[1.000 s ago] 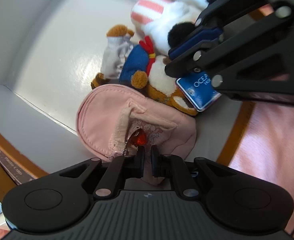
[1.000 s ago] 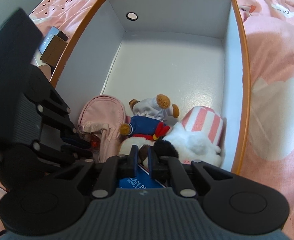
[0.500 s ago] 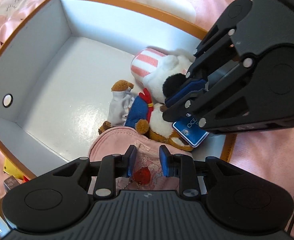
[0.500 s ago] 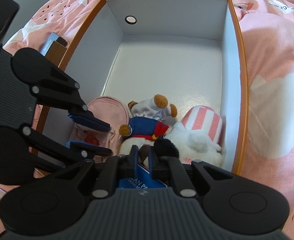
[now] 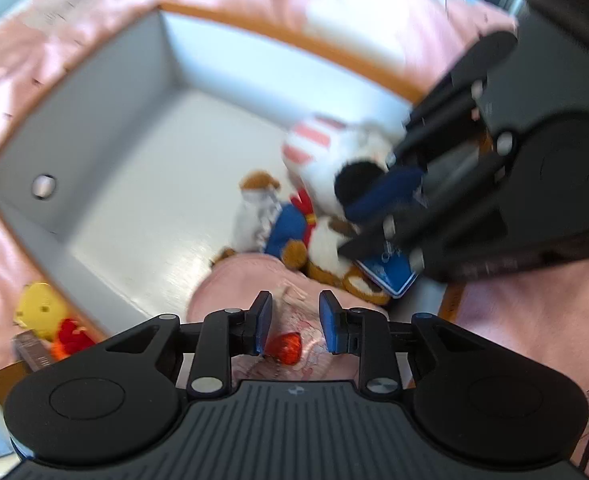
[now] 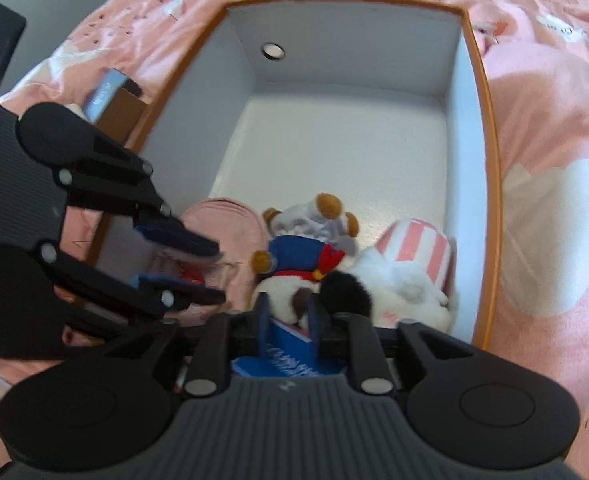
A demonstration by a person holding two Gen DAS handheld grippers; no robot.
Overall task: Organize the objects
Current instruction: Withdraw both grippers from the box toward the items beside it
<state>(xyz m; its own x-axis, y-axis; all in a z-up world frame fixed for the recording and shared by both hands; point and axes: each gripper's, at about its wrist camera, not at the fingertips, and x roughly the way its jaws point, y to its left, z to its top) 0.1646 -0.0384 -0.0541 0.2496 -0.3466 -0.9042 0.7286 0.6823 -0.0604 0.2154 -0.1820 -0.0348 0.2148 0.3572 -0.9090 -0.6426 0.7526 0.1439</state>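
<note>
A white box with an orange rim (image 6: 490, 184) lies on a pink bedspread. Inside at its near end lie a pink pouch (image 6: 222, 224) with a red charm (image 5: 286, 352), a brown bear plush in blue (image 6: 298, 248) and a white plush with pink stripes (image 6: 410, 264). My left gripper (image 5: 295, 322) is open above the pouch, holding nothing; it also shows in the right wrist view (image 6: 198, 268). My right gripper (image 6: 289, 318) is open a little around the bear's blue tag (image 6: 290, 356), over the plush toys; it also shows in the left wrist view (image 5: 370, 216).
Outside the box on the left lie a yellow and red plush (image 5: 48, 316), a brown box (image 6: 122, 108) and a blue-topped box (image 6: 104, 94). The pink bedspread (image 6: 554, 160) surrounds the box. The far part of the box floor (image 6: 342, 148) is bare.
My left gripper let go of the pouch, opened and rose away from it. My right gripper's jaws parted slightly around the blue tag and lifted a little.
</note>
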